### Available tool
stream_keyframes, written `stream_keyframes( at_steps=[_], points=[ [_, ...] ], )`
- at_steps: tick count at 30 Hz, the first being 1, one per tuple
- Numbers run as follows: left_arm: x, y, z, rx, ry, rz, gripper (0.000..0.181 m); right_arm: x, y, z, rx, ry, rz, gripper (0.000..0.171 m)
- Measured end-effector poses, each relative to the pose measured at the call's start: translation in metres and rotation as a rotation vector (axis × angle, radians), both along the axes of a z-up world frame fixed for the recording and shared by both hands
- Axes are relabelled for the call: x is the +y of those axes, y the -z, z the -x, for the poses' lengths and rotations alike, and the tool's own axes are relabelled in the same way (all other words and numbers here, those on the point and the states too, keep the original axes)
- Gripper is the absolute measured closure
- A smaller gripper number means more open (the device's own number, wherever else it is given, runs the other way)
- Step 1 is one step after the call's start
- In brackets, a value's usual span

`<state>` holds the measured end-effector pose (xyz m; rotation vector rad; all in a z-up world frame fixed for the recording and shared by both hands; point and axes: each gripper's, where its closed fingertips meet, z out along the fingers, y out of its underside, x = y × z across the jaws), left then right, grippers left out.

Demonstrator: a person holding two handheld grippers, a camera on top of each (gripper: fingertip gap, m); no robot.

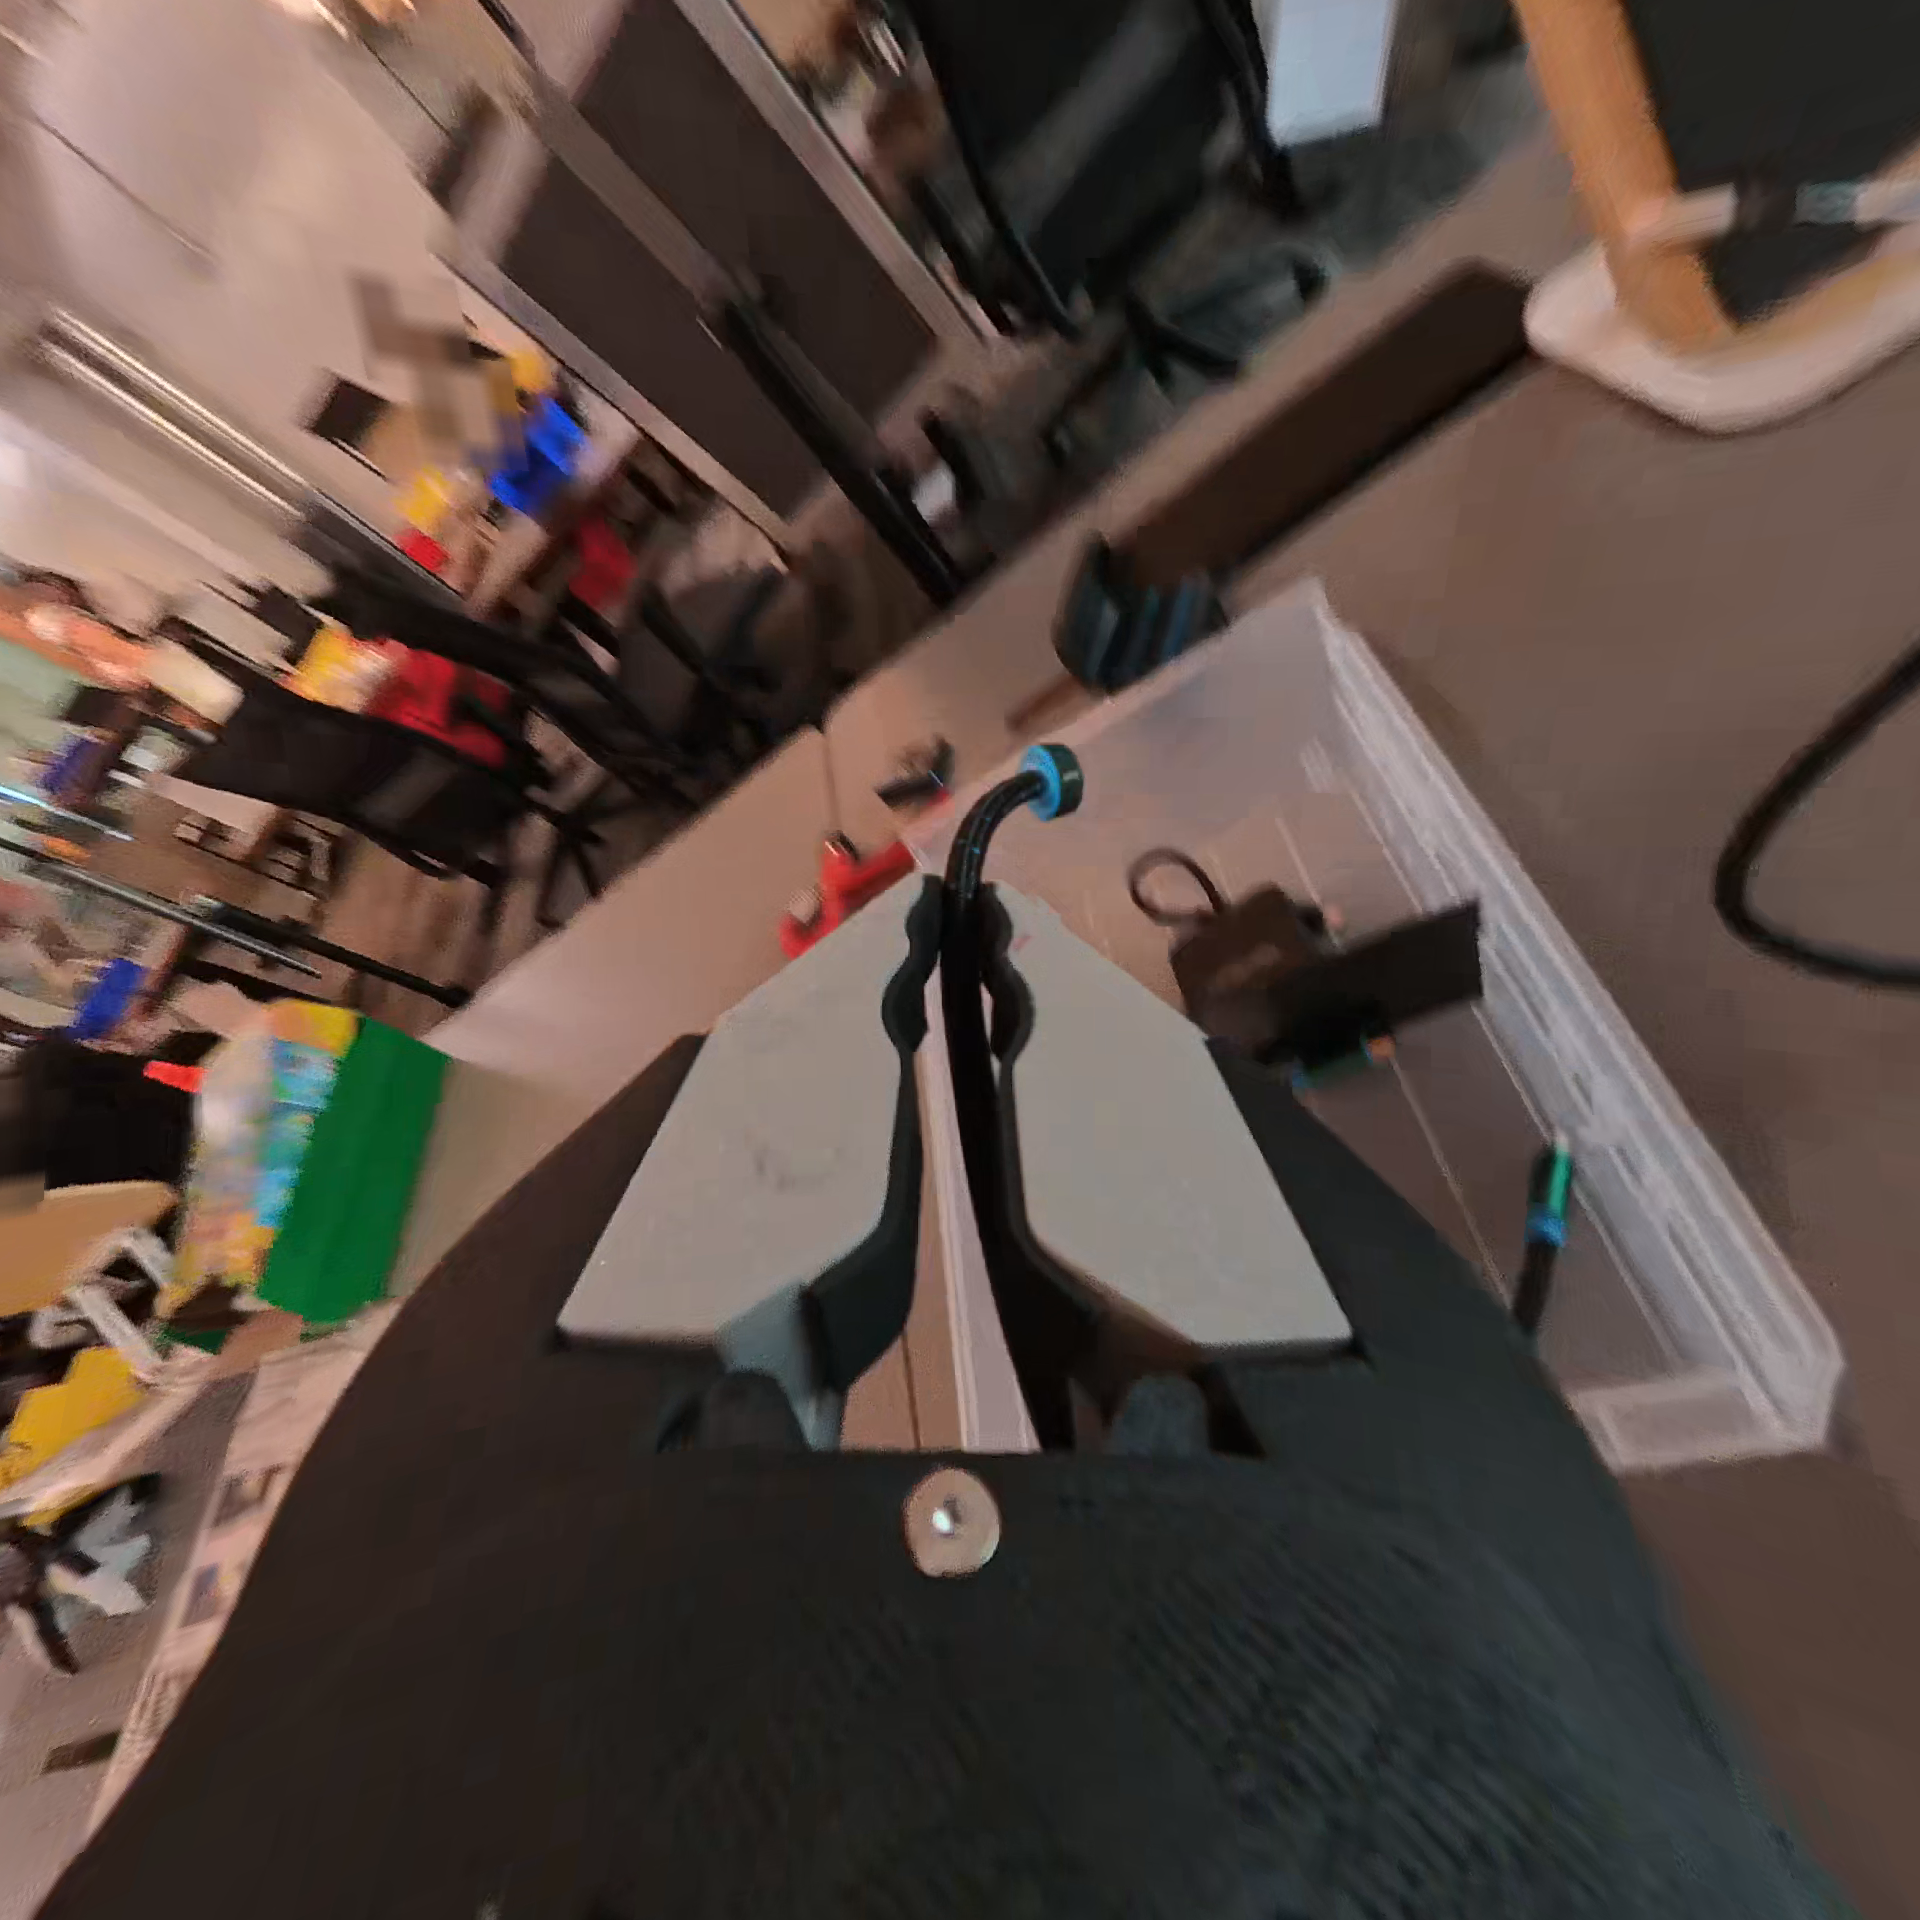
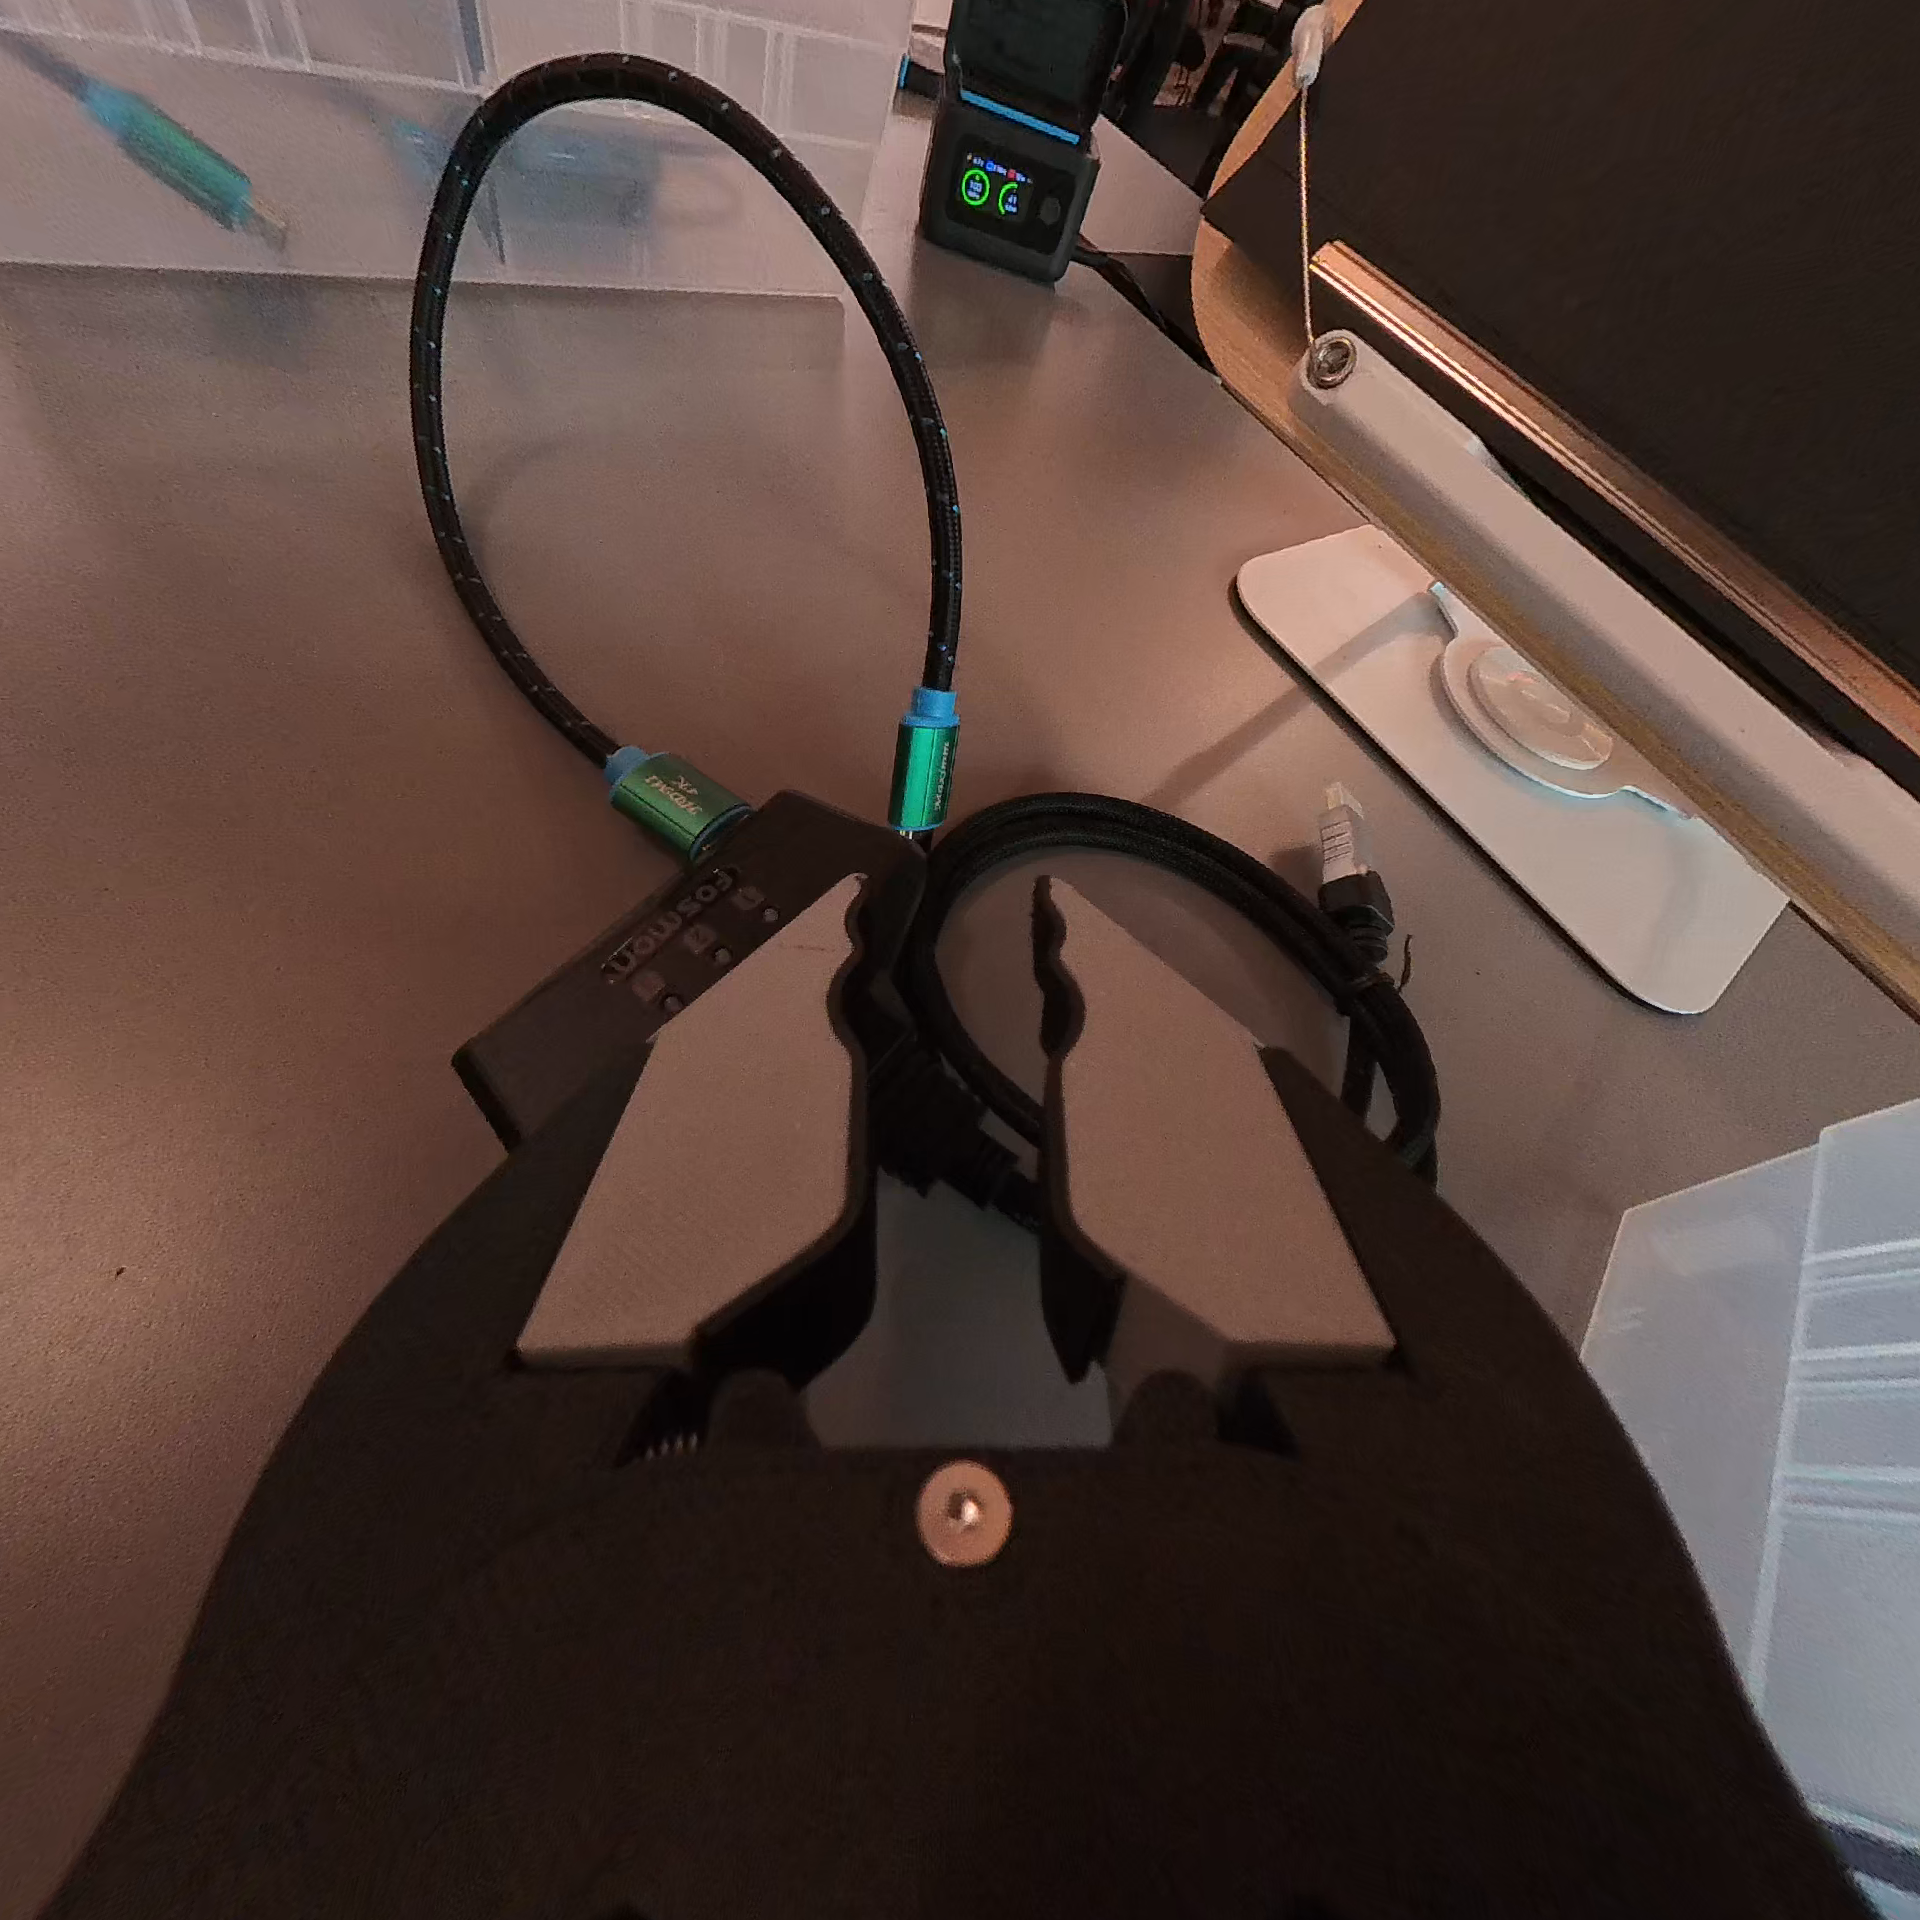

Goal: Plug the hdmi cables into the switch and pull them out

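Fingers, left: I see my left gripper (image 1: 961,914) pinching a black HDMI cable (image 1: 971,862), its blue collar (image 1: 1049,771) curving out past the tips
Fingers, right: my right gripper (image 2: 951,894) is spread, with nothing between the pads; the left pad lies over the switch (image 2: 634,966)
Switch: black box flat on the grey table (image 2: 260,935), partly hidden under my right gripper
Braided cable: black loop (image 2: 447,343) on the table, one green plug (image 2: 670,805) seated in the switch end, the second green plug (image 2: 925,764) standing upright at the switch corner; I cannot tell whether it is fully seated
Clear bin: translucent box (image 1: 1621,1091) beside my left gripper, with another green-and-blue plug (image 1: 1548,1195) in it
Coiled cable: black bundle (image 2: 1382,997) just beside the switch, network plug (image 2: 1345,842) on top
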<state>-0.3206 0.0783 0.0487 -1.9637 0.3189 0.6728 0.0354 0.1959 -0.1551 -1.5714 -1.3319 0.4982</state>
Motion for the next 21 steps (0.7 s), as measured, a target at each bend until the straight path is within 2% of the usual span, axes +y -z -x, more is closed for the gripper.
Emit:
stream_keyframes(
  at_steps=[2, 5, 8, 10, 12, 16, 18, 21],
  points=[
    [-0.001, -0.033, -0.016, 0.021, 0.026, -0.114, 0.177, 0.000, -0.001, -0.001, 0.004, 0.003, 0.000, 0.145],
    [-0.005, -0.063, -0.063, -0.006, 0.141, -0.212, 0.177, 0.001, -0.003, -0.002, 0.019, 0.005, 0.006, 0.145],
    [-0.011, -0.073, -0.136, 0.014, 0.334, -0.261, 0.176, 0.003, -0.005, -0.002, 0.038, 0.010, 0.016, 0.144],
    [-0.015, -0.060, -0.191, 0.090, 0.475, -0.248, 0.177, 0.005, -0.007, -0.004, 0.048, 0.023, 0.017, 0.143],
    [-0.019, -0.023, -0.250, 0.210, 0.627, -0.213, 0.177, 0.009, -0.007, -0.005, 0.053, 0.040, 0.017, 0.143],
    [-0.026, 0.108, -0.335, 0.409, 0.773, -0.042, 0.177, 0.014, -0.008, -0.009, 0.061, 0.066, 0.027, 0.142],
    [-0.031, 0.172, -0.358, 0.496, 0.791, 0.030, 0.176, 0.015, -0.008, -0.010, 0.065, 0.070, 0.030, 0.142],
    [-0.041, 0.222, -0.376, 0.518, 0.817, 0.131, 0.174, 0.014, -0.007, -0.008, 0.061, 0.059, 0.032, 0.140]
  ],
)
